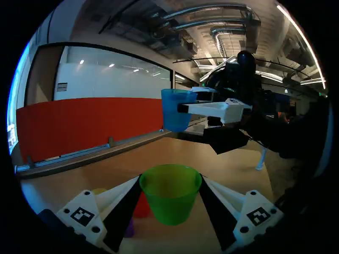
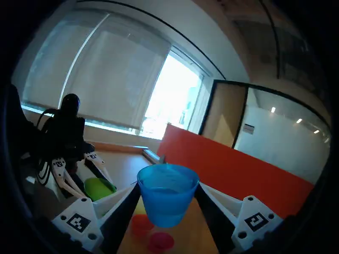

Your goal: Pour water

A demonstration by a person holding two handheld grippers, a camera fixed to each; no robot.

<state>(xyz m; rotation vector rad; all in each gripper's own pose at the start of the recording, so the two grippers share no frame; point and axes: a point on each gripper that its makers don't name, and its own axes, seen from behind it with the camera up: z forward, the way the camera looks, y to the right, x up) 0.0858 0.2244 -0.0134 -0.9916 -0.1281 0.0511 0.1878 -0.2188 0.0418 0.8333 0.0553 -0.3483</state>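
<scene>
The blue cup sits upright between the fingers of the right gripper, both pressing on its sides, and a darker band low inside it looks like water. In the left gripper view this cup hangs in the air above the far part of the wooden table, higher than the green cup. The green cup is upright too, pinched on both sides by the left gripper, and whether it holds anything cannot be told. The two cups are well apart. Below the green cup, on the table, stand small cups: a red one, a purple one and a yellow one. Behind the table runs a red panel, and the right gripper view shows a bright window.
</scene>
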